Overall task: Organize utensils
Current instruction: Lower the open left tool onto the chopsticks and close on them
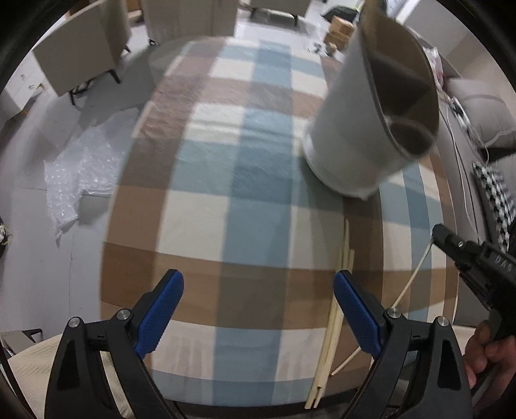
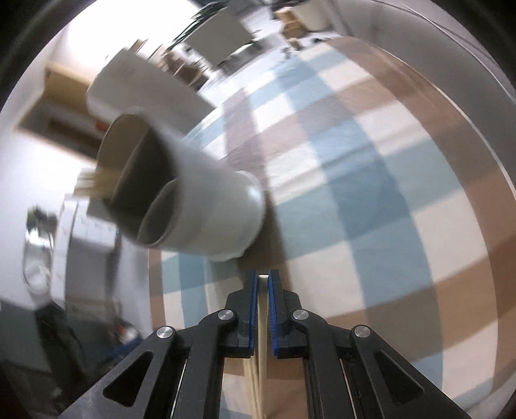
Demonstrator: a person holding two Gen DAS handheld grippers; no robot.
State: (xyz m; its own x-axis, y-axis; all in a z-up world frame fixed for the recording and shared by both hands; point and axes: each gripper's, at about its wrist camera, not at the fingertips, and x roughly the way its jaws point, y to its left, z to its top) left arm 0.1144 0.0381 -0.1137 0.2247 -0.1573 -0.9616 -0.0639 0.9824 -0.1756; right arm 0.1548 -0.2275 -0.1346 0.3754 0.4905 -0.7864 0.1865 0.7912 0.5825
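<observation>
A grey utensil holder [image 1: 361,129] with inner compartments stands on the checked tablecloth [image 1: 245,193], at the upper right of the left wrist view. Several pale wooden chopsticks [image 1: 332,328] lie on the cloth right by the right finger of my left gripper [image 1: 258,280], which hangs open above the cloth with nothing between its pads. My right gripper [image 2: 263,277] is shut on a single chopstick [image 2: 262,309], just in front of the holder [image 2: 206,206]. A few chopsticks [image 2: 93,183] stick out of its far compartment. The right gripper [image 1: 440,232] also shows in the left wrist view with its chopstick [image 1: 416,274].
Beige chairs [image 1: 80,61] stand beyond the table's far left. Bubble wrap [image 1: 80,174] lies on the floor to the left. A sofa with cushions [image 1: 483,122] runs along the right side. Cardboard boxes [image 1: 340,29] sit at the back. The tabletop's edge [image 1: 109,258] curves on the left.
</observation>
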